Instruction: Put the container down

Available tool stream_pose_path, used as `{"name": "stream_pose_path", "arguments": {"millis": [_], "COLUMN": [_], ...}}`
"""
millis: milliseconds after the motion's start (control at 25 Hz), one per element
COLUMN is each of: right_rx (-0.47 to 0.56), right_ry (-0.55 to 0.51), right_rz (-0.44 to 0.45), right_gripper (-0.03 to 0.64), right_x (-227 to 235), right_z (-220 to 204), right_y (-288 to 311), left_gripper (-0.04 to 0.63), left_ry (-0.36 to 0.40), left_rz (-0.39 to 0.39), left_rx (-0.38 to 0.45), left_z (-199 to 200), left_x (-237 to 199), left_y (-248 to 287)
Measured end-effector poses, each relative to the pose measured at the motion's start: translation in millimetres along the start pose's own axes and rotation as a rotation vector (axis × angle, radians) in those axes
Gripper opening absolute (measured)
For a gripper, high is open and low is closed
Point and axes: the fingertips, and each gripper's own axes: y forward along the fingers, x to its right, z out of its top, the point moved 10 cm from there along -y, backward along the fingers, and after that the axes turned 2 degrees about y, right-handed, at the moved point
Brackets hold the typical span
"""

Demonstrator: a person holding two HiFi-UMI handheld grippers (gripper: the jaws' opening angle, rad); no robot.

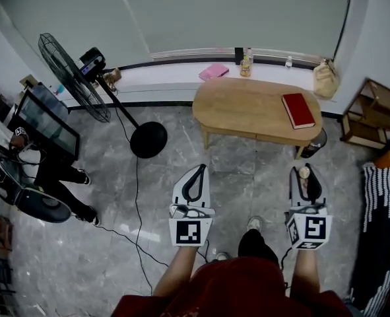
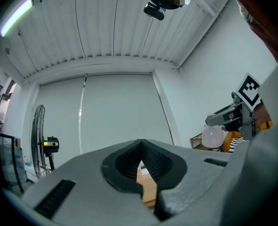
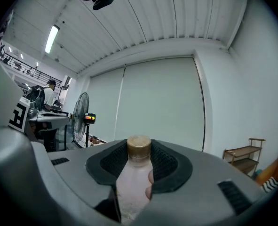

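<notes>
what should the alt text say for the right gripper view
The right claw grips an upright pale bottle with a brown cap between its dark ribbed pads, seen from close behind. Beyond it are a pale wall, a standing fan at left and a wooden shelf at right.

A red book [image 1: 298, 110] lies on the wooden table [image 1: 241, 107].

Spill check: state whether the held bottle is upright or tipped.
Upright: the bottle stands cap-up, clamped in the right gripper.
</notes>
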Motion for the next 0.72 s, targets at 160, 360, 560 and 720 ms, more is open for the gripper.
{"name": "stream_pose_path", "arguments": {"millis": [160,360,560,720], "right_rx": [-0.007,-0.031,-0.038,-0.043], "right_ry": [-0.035,-0.024,-0.013,0.003], "right_rz": [-0.011,-0.018,-0.013,-0.015], "right_gripper": [0.141,0.141,0.143,0.143], "right_x": [33,79,115,149], "right_z": [-3,-12,-15,-20], "right_y": [33,66,101,124], "left_gripper": [0.005,0.005,0.005,0.005], "left_ry": [0.008,0.019,0.005,-0.004], "left_rz": [-0.010,-0.024,-0.024,-0.016], "left_rx": [0.002,0.004,-0.024,-0.044], "left_z": [-4,-9,-18,-24], "left_x": [12,32,46,61], "left_y": [48,103,151,187]}}
